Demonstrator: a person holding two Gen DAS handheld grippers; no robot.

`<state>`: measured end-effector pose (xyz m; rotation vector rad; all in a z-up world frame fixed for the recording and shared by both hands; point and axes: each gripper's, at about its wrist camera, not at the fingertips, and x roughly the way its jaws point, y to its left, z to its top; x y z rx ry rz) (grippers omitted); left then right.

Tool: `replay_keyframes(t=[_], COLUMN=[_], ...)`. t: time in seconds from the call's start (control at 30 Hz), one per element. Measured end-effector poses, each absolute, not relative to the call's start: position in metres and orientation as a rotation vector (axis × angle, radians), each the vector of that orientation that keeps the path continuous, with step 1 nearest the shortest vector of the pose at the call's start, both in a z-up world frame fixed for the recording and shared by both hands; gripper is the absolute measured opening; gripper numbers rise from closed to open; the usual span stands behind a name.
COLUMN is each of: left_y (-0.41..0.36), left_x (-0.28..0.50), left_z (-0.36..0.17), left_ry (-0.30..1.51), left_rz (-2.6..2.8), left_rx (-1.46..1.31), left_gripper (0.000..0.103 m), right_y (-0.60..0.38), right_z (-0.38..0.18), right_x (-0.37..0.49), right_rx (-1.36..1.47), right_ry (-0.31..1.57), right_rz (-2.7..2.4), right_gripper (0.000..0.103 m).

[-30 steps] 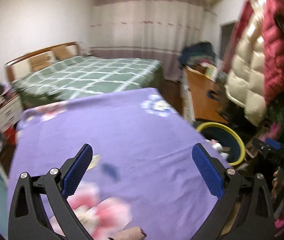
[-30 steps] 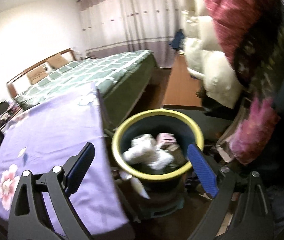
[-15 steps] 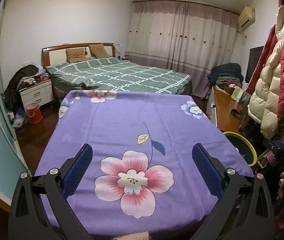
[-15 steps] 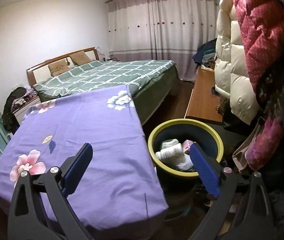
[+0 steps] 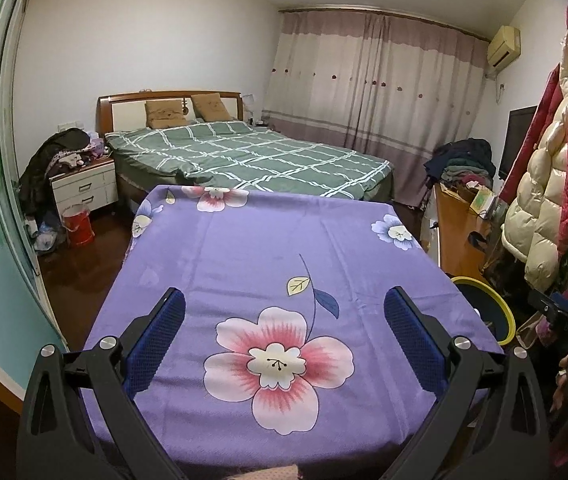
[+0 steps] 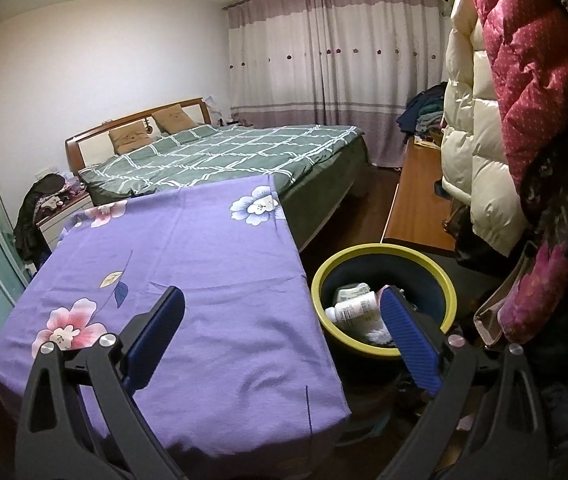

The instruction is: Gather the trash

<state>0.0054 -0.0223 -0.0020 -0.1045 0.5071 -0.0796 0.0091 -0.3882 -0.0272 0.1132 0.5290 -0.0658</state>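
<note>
Up front, both tools hang above one table draped in a purple floral tablecloth [image 5: 252, 240]. The left gripper [image 5: 284, 332] has its two blue-padded fingers spread wide with nothing between them, over the large pink flower printed on the cloth. The right gripper [image 6: 282, 332] is likewise spread and holds nothing; its left finger sits over the cloth near the table's right edge, its right finger over the bin. One trash bin [image 6: 449, 292], dark blue with a yellow rim, stands on the floor just beside the table's right side. Inside it lies one white bottle [image 6: 353, 306] on its side, label up, with some crumpled white material [image 6: 377, 334] under it and another pale labelled item behind; the rest of the contents are hidden by the finger. In the left wrist view only a slice of the bin's rim shows at the table's right edge. Behind the table is one bed [image 5: 252, 156] with a green checked cover and two brown pillows [image 5: 164, 114]. Two puffer coats [image 6: 479, 152], one cream and one red, hang at right.
</note>
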Motion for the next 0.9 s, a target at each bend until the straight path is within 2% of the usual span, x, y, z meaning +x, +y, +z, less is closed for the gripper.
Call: replay_keyframes(t=[0.9], left_y=[-0.0283], left_x=[0.0000], left_z=[-0.0025], left_ry=[0.511], left_rz=[-0.070], left_rx=[-0.081], left_gripper=[0.098], right_y=[-0.3870], right_z=[-0.0286], right_x=[0.0106], right_rx=[0.121], right_ry=[0.531], right_rz=[-0.066], right_gripper=[0.094])
